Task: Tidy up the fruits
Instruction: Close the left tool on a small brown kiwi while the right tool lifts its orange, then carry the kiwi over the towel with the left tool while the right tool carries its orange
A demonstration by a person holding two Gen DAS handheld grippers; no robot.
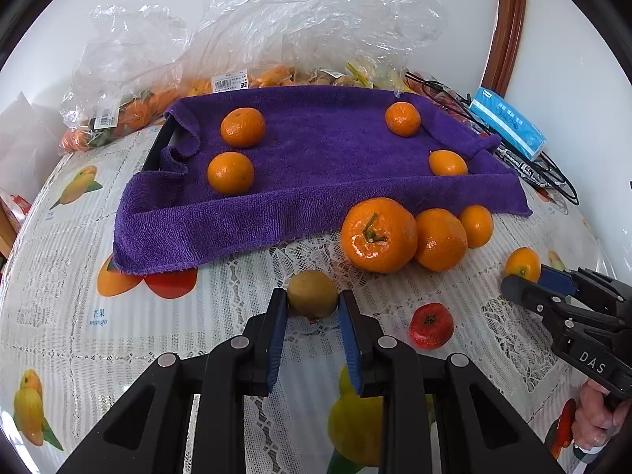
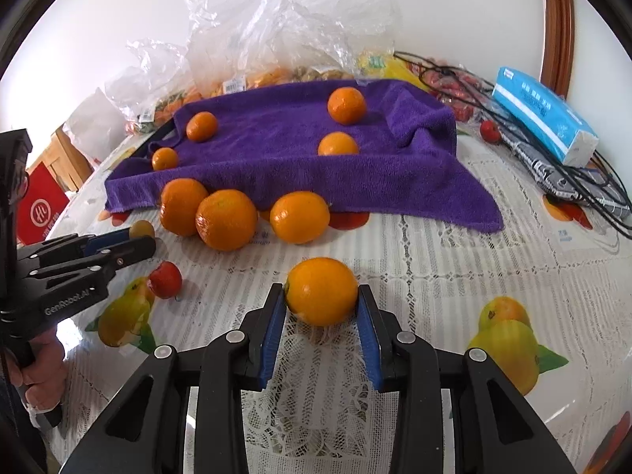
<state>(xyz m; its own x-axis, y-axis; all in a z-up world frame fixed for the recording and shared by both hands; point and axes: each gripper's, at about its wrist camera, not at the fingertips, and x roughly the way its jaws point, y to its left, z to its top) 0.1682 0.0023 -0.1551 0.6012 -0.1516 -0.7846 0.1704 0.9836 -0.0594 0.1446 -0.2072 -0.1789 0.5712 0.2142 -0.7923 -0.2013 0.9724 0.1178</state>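
Left gripper (image 1: 312, 302), black plastic with blue ribbed pads, is pinching a dull brown-green, egg-shaped kiwi (image 1: 312, 293) that sits on the table; both pads press its sides. Right gripper (image 2: 320, 296), same build, is pinching a smooth, glossy round orange (image 2: 322, 290), also resting on the table surface.

Just beside the kiwi, a small shiny red apple-shaped fruit (image 1: 431, 326) lies loose on the cloth. Beyond it, three oranges cluster against the tray's near edge: a big dimpled one with a green stem stub (image 1: 378, 235) touching a medium one (image 1: 440, 239), then a smaller one (image 1: 477, 225).

Behind them, a shallow rectangular tray draped in fuzzy purple terry towel (image 1: 316, 158), the towel hanging over the near rim in a soft fold. Four small round mandarins (image 1: 242, 127) lie well apart on the towel, two on each side.

The table is covered by a white lace-pattern glossy tablecloth (image 1: 118, 335) printed with mango and fruit pictures. At the back, crinkled clear plastic bags (image 1: 276, 27) with barcode labels hold more orange fruit. To the right, a light blue soft-pack tissue packet (image 1: 509, 122) sits on tangled black cords. A person's hand (image 2: 39, 371) grips the left gripper's handle in the right wrist view.
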